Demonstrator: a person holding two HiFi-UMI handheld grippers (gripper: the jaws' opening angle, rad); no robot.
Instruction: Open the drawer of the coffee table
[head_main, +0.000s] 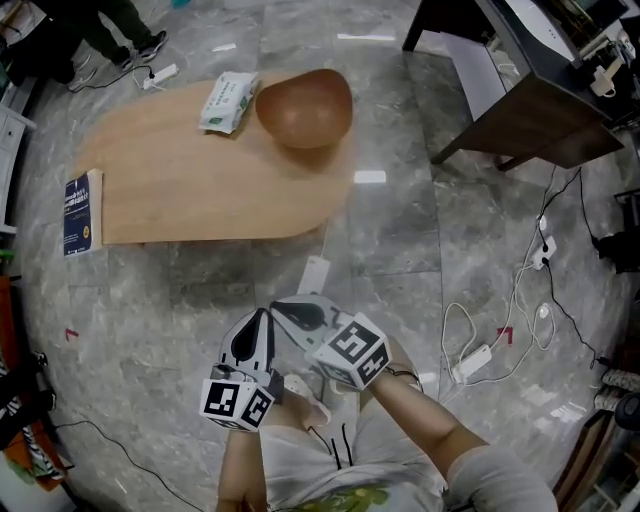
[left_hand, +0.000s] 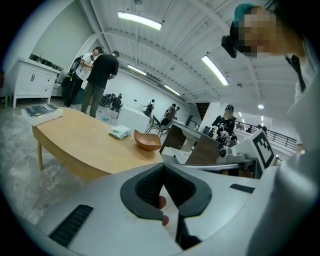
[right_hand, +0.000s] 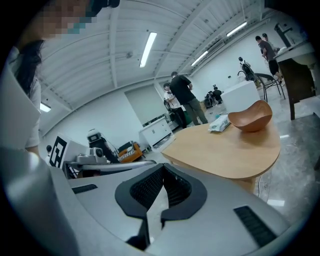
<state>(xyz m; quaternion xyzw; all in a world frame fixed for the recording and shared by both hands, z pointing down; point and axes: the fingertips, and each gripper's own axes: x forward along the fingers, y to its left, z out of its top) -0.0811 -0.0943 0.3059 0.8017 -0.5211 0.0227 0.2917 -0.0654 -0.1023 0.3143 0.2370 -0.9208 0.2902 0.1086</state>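
The oval wooden coffee table (head_main: 200, 185) stands on the grey marble floor ahead of me; no drawer shows in any view. On it rest a brown bowl (head_main: 305, 105), a green-and-white tissue pack (head_main: 228, 100) and a blue book (head_main: 78, 212). My left gripper (head_main: 264, 314) and right gripper (head_main: 282, 306) hang side by side over the floor, short of the table's near edge. Both are shut with nothing in them. The left gripper view shows its jaws (left_hand: 164, 172) closed, with the table (left_hand: 85, 140) beyond. The right gripper view shows its jaws (right_hand: 162, 177) closed, facing the table (right_hand: 235, 150).
A dark desk (head_main: 540, 110) stands at the back right. White power strips and cables (head_main: 472, 362) lie on the floor to the right. People stand beyond the table (left_hand: 100, 75), near a white cabinet (left_hand: 32, 82). A white object (head_main: 314, 272) lies by the table's near edge.
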